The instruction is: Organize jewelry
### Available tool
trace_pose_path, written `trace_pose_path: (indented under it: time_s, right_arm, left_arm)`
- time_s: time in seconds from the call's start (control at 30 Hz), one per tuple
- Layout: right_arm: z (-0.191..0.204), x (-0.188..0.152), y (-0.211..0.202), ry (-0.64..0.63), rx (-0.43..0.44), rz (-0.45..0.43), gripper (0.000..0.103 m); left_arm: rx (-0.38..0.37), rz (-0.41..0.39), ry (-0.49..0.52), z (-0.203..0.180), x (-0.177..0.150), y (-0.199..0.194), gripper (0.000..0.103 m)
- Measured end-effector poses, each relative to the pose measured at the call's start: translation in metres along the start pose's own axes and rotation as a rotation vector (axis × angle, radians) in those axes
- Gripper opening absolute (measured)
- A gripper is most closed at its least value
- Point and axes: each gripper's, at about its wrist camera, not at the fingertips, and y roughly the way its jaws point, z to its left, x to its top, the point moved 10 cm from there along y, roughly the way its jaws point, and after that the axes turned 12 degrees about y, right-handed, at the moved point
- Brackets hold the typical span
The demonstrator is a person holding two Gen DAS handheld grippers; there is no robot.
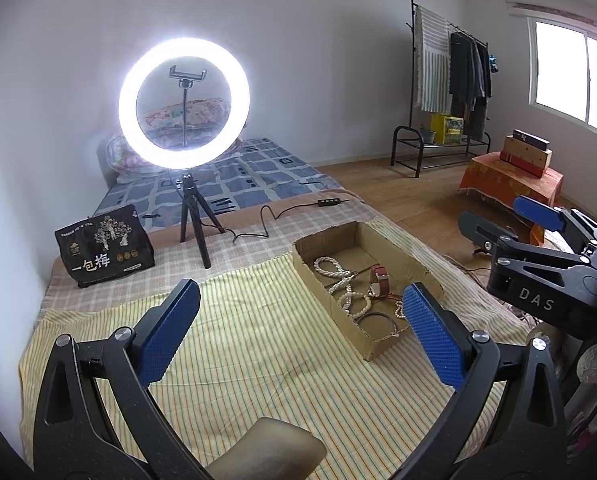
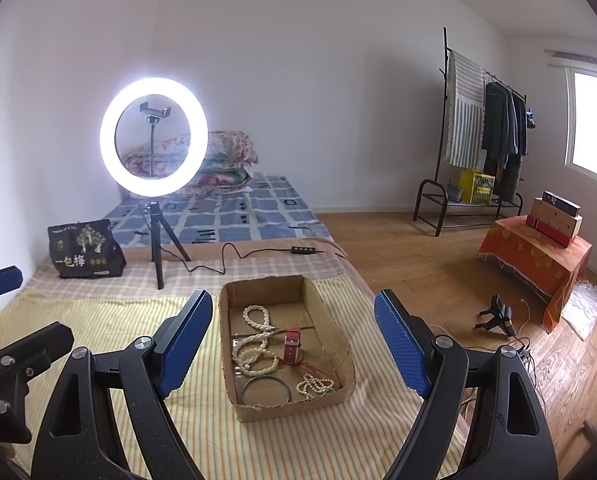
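A shallow cardboard box (image 2: pixel 330 336) (image 1: pixel 402 252) sits on the yellow striped cloth. It holds pearl bead strands (image 2: pixel 254 344) (image 1: pixel 338 276), a red-strap watch (image 2: pixel 292 344) (image 1: pixel 379 280), a dark bangle (image 2: pixel 264 390) (image 1: pixel 376 320) and a small bead bracelet (image 2: pixel 316 385). My left gripper (image 1: pixel 298 332) is open and empty, above the cloth left of the box. My right gripper (image 2: pixel 294 344) is open and empty, raised in front of the box; it also shows in the left wrist view (image 1: pixel 538 240).
A lit ring light on a tripod (image 2: pixel 154 136) stands behind the box with its cable (image 2: pixel 258 256) on the bed. A black snack bag (image 2: pixel 84 250) sits at the back left. The bed edge and wooden floor (image 2: pixel 418 260) are to the right.
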Motion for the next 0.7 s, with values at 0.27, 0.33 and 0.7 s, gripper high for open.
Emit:
trace_pose_path:
  time_s: [0.27, 0.33, 0.7]
  right_arm:
    - [0.0008, -0.0014, 0.0018, 0.002, -0.001, 0.003, 0.083]
    - [0.0012, -0.0025, 0.0025, 0.001, 0.000, 0.005, 0.083]
    - [0.0025, -0.0059, 0.0046, -0.013, 0.003, 0.014, 0.083]
  left_arm:
    - [-0.009, 0.018, -0.020, 0.0043, -0.0004, 0.0028, 0.103]
    - [-0.013, 0.019, -0.017, 0.0033, -0.0009, 0.0034, 0.103]
    - [-0.003, 0.009, -0.001, 0.0011, -0.0005, 0.0038, 0.103]
